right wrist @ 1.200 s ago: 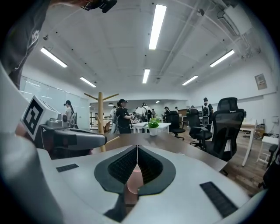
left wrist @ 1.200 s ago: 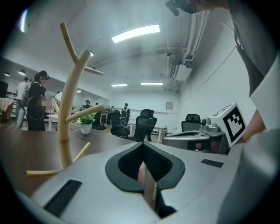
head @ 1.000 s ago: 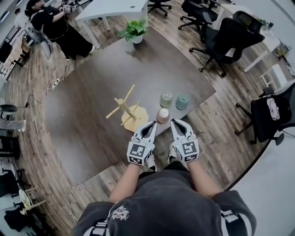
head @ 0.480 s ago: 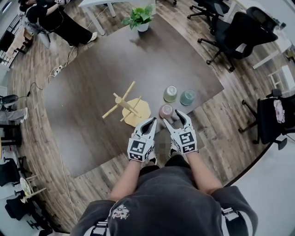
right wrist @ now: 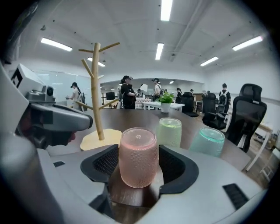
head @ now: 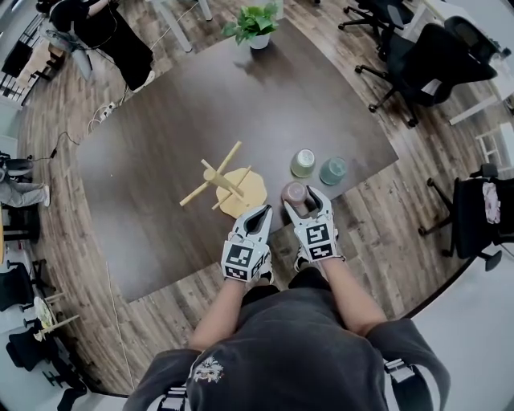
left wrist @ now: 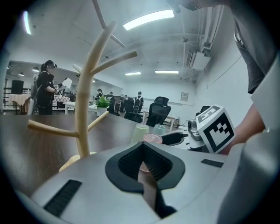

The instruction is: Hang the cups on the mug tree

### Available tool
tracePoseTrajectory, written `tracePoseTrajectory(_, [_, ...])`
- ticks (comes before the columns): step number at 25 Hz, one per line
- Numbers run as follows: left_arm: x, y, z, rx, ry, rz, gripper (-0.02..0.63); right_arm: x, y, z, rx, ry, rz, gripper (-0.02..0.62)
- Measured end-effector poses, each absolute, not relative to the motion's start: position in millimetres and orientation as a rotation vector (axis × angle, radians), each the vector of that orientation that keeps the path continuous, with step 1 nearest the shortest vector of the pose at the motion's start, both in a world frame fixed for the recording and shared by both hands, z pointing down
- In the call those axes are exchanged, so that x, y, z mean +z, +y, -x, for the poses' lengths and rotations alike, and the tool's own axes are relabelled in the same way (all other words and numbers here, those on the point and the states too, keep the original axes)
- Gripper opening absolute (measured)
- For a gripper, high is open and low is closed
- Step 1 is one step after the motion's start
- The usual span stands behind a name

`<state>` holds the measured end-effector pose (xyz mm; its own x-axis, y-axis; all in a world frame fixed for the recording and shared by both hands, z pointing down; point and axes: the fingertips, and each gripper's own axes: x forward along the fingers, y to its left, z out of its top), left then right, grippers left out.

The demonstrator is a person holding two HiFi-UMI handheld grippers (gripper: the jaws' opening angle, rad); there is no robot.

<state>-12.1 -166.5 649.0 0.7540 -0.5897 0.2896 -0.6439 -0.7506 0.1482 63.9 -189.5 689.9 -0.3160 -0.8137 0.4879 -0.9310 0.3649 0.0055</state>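
Observation:
An upside-down pink cup [head: 294, 193] [right wrist: 138, 155] stands on the dark table [head: 152, 168], between the jaws of my right gripper [head: 306, 199] [right wrist: 138, 165]. Those jaws are opening, one pad on each side of the cup and not pressing it. A green cup [head: 303, 163] [right wrist: 169, 132] and a teal cup [head: 332, 170] [right wrist: 206, 141] stand upside down just beyond. The wooden mug tree [head: 221, 178] [left wrist: 85, 96] [right wrist: 97, 87] stands to the left, its pegs bare. My left gripper [head: 259, 212] [left wrist: 146, 164] hovers shut and empty near the tree's base.
A potted plant [head: 255, 24] sits at the table's far edge. Office chairs [head: 418, 64] stand on the wooden floor to the right. A person [head: 96, 32] is at the far left by another table. The near table edge runs just under both grippers.
My right gripper has opened from shut and moved forward, so the pink cup now sits between its jaws. The left gripper has stayed where it was.

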Motion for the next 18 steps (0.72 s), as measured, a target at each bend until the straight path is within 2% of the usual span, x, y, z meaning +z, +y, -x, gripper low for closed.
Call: tracePoseTrajectory(18, [643, -168, 18, 0.322, -0.990, -2.731, 0.006, 674, -196, -67, 0.400, -2.284, -1.536, 0.290])
